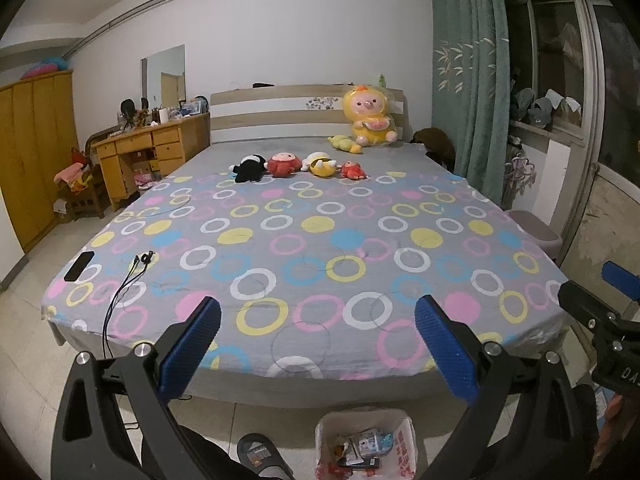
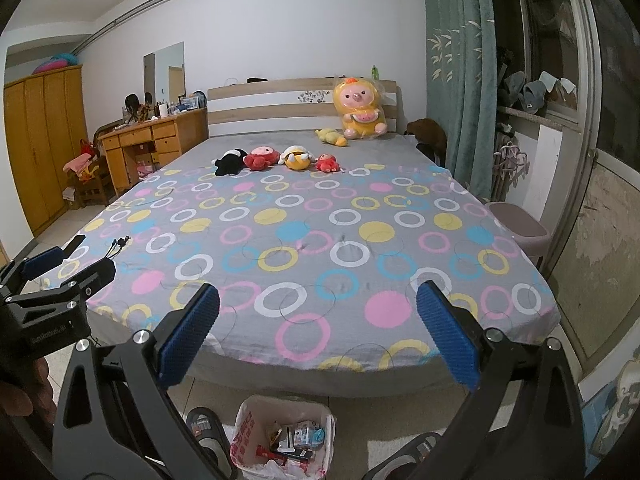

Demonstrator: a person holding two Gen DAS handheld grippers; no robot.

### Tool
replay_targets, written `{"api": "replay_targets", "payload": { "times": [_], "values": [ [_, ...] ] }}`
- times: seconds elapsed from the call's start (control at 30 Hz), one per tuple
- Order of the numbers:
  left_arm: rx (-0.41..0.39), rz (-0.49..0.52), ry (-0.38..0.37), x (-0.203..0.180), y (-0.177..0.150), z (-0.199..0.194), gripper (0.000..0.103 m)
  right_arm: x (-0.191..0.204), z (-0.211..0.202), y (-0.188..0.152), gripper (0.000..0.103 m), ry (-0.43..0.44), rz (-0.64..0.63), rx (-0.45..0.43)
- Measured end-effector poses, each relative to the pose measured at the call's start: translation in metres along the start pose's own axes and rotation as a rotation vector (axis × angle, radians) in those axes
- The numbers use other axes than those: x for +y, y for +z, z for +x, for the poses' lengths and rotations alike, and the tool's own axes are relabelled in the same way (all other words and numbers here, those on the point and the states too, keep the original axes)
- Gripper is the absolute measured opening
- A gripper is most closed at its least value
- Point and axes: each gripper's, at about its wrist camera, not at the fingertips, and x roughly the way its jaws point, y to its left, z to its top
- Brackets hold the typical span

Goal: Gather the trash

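Both tongs hover above the foot of the bed (image 1: 320, 240), side by side, over a bag-lined trash bin (image 1: 366, 446) that stands on the floor just below the bed's edge. The left tongs (image 1: 318, 344) are spread wide, the blue pads (image 1: 192, 344) well apart, holding and touching nothing; the right tongs (image 2: 318, 340) are likewise wide open and empty. The bin already contains wrappers and small cartons (image 2: 298, 438). No loose trash is evident on the patterned sheet; a phone (image 1: 79, 266) and cables (image 1: 128, 284) lie near its left edge, and plush toys (image 1: 298, 166) sit toward the headboard. Judged from this, collection appears nearly or fully done. Good practice now is to scan the bed and floor for leftovers while keeping both tongs clear of the phone and cables, which are not trash.
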Motion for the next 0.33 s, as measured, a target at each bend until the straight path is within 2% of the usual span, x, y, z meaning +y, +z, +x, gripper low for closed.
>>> {"api": "replay_targets", "payload": {
  "times": [0.17, 0.33],
  "values": [
    [0.009, -0.005, -0.051, 0.0013, 0.0001, 0.0003, 0.095, -0.0010, 0.0001, -0.0001, 0.096, 0.002, 0.000, -0.001],
    [0.012, 0.013, -0.020, 0.0004, 0.0001, 0.0024, 0.095, -0.0015, 0.0006, -0.0007, 0.096, 0.002, 0.001, 0.000]
  ]
}}
